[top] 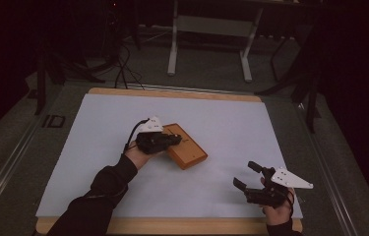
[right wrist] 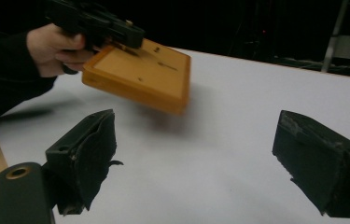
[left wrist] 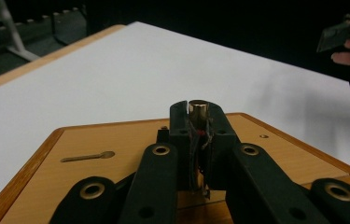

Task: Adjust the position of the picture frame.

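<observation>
While you're looking from the high view, your left gripper (top: 174, 139) is covering part of the wooden board (top: 188, 149) mid-table. In the left gripper view it's clenching a small metal cylinder (left wrist: 198, 111), lower end hidden. In the right gripper view your right gripper (right wrist: 196, 154) is gaping empty, board blurred.

The small metal cylinder (left wrist: 198, 110) is shiny and round. It stands upright in the middle of the left gripper view. The wooden board (top: 187, 146) is orange-brown and flat, with 1 keyhole slot (left wrist: 87, 156). It sits near the middle of the high view, turned at a slant.
</observation>
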